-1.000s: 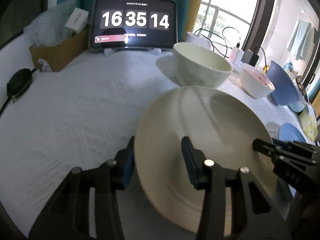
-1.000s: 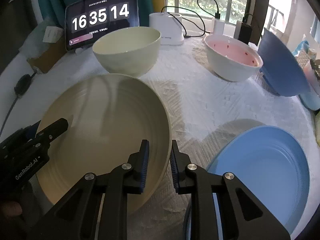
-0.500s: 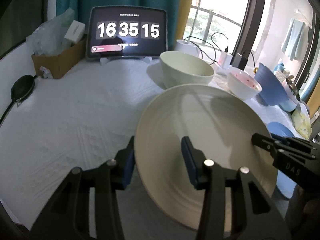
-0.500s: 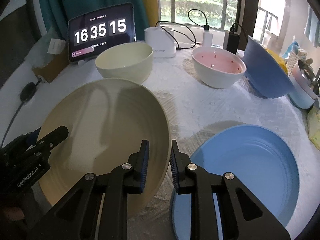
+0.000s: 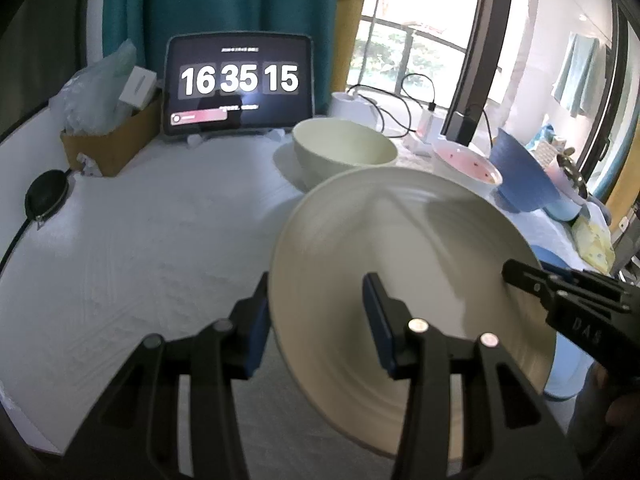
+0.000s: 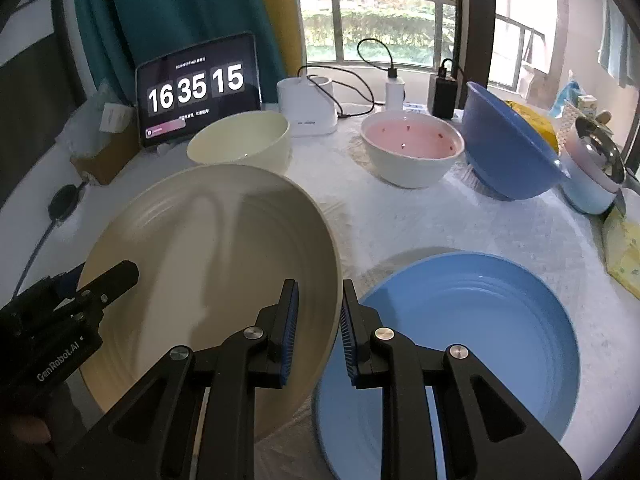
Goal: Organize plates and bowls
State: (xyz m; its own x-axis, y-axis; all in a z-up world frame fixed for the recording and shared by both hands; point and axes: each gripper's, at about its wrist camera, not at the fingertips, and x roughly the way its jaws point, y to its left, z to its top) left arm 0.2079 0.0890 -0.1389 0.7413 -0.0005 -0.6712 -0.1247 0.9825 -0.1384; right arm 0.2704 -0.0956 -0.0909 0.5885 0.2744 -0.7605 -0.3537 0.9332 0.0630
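Observation:
Both grippers hold a large cream plate (image 5: pixel 400 248) (image 6: pixel 208 264) lifted above the white table. My left gripper (image 5: pixel 316 320) is shut on its left rim. My right gripper (image 6: pixel 316 324) is shut on its right rim, and it shows in the left wrist view (image 5: pixel 560 292). A blue plate (image 6: pixel 460 340) lies flat on the table just right of the cream plate. Behind stand a cream bowl (image 6: pixel 240 144), a white bowl with a pink inside (image 6: pixel 412 152) and a tilted blue bowl (image 6: pixel 508 148).
A tablet clock (image 5: pixel 240 84) stands at the back. A cardboard box (image 5: pixel 112 144) and a black round object with a cable (image 5: pixel 46 196) are at the left. A white charger base with cables (image 6: pixel 308 108), a light blue pot (image 6: pixel 592 176) and a yellow packet (image 6: pixel 628 252) are at the right.
Both grippers have raised the cream plate higher above the table; more of the blue plate and the back bowls shows. The grips are unchanged.

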